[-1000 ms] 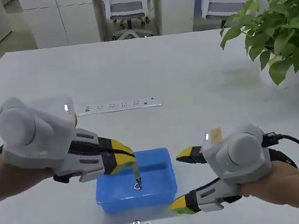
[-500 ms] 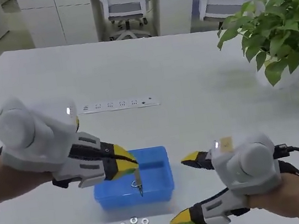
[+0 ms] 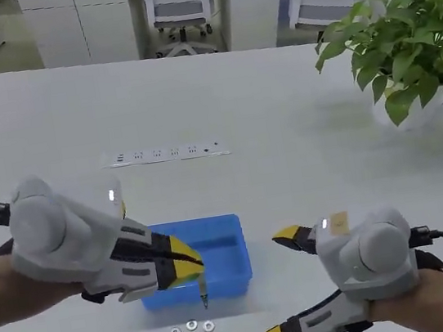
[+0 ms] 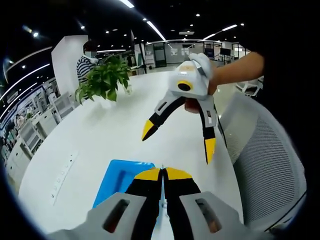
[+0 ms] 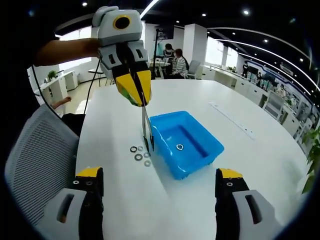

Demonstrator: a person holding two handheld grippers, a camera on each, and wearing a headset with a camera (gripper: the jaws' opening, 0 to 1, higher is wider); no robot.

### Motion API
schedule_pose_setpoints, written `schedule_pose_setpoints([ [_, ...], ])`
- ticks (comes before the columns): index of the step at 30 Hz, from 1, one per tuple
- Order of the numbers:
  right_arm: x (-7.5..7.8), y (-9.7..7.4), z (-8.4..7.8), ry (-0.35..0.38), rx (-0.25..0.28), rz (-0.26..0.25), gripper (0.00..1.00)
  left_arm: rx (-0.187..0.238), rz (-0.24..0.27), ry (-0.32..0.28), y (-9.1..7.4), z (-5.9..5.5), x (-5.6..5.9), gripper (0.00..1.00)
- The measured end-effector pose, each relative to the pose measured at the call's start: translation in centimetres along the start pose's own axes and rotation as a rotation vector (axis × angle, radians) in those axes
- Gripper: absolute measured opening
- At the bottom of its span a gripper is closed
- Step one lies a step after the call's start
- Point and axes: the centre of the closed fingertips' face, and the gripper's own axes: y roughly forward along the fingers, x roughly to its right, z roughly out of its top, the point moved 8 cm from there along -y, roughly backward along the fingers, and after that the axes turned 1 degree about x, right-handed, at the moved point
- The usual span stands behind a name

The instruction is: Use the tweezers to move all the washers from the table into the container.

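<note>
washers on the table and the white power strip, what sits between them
The blue container, in the head view; the tweezers in the left gripper hang by its near wall.

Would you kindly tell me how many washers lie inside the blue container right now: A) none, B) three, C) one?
C: the right gripper view shows a single washer lying on the floor of the blue container.

No text reads clearly anywhere. Power strip (image 3: pixel 162 154) toward the table's (image 3: pixel 298 122) far edge: small marks, illegible. Tan sticker (image 3: pixel 338 221) on right gripper (image 3: pixel 276 290): unreadable. Lit background sign (image 4: pixel 178 50), left gripper view: blurred.
</note>
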Motion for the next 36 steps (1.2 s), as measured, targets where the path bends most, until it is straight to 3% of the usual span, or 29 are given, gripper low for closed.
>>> schedule_pose_setpoints([
  [22,-1.0,0.0,-1.2,0.031,-0.017,0.010,1.00,-0.043,-0.020,-0.005,2.0,-1.9,0.1,0.05],
  [29,-1.2,0.2,-1.1,0.039,-0.011,0.016,0.99,-0.043,-0.014,-0.014,2.1,-2.7,0.1,0.05],
  [36,-1.3,0.3,-1.1,0.032,-0.014,0.027,0.97,-0.021,-0.003,-0.019,2.1,-2.8,-0.2,0.05],
])
